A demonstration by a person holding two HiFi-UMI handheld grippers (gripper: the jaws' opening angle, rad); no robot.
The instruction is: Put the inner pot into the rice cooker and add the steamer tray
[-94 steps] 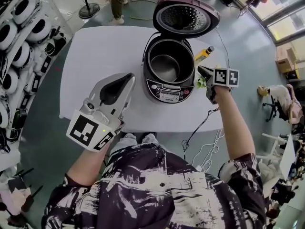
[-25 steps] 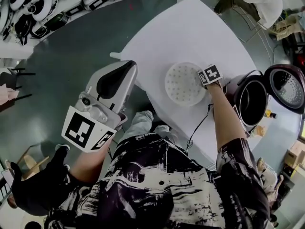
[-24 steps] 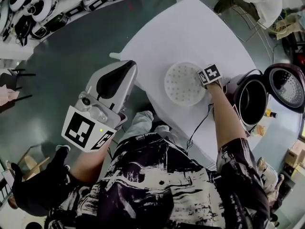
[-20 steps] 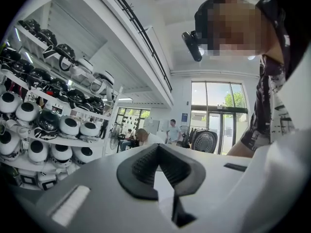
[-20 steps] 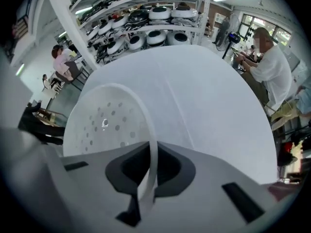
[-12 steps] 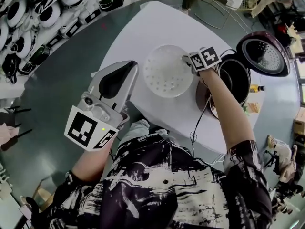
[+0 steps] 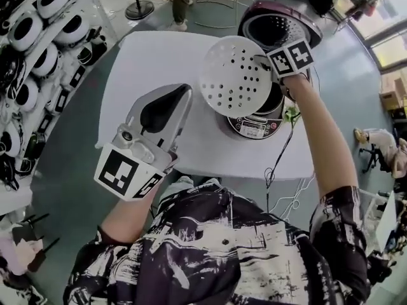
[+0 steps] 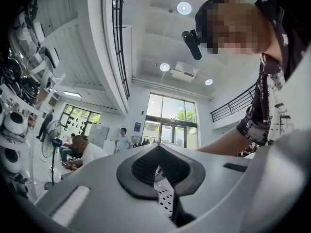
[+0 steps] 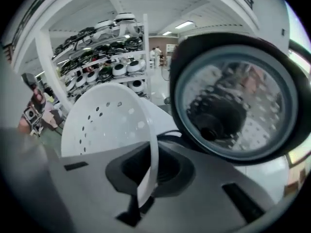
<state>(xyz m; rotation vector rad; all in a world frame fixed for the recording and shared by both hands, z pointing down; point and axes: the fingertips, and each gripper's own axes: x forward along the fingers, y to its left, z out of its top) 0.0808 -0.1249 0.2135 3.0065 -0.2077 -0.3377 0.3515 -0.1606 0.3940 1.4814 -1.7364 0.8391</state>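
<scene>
One steamer tray [image 7: 234, 75] — one rice cooker [image 7: 254, 127].

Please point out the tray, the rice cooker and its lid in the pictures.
tray [image 7: 232, 75], head view, on its perforated bottom.
cooker [image 7: 253, 128], head view, on its front control panel.
lid [image 7: 273, 25], head view, on its inner side.

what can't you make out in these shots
- Inside of the rice cooker, head view: the steamer tray covers the opening, so whether the inner pot is in is hidden.
- Panel print, head view: too small.
- Cooker body, right gripper view: mostly behind the right gripper; its lid shows.
</scene>
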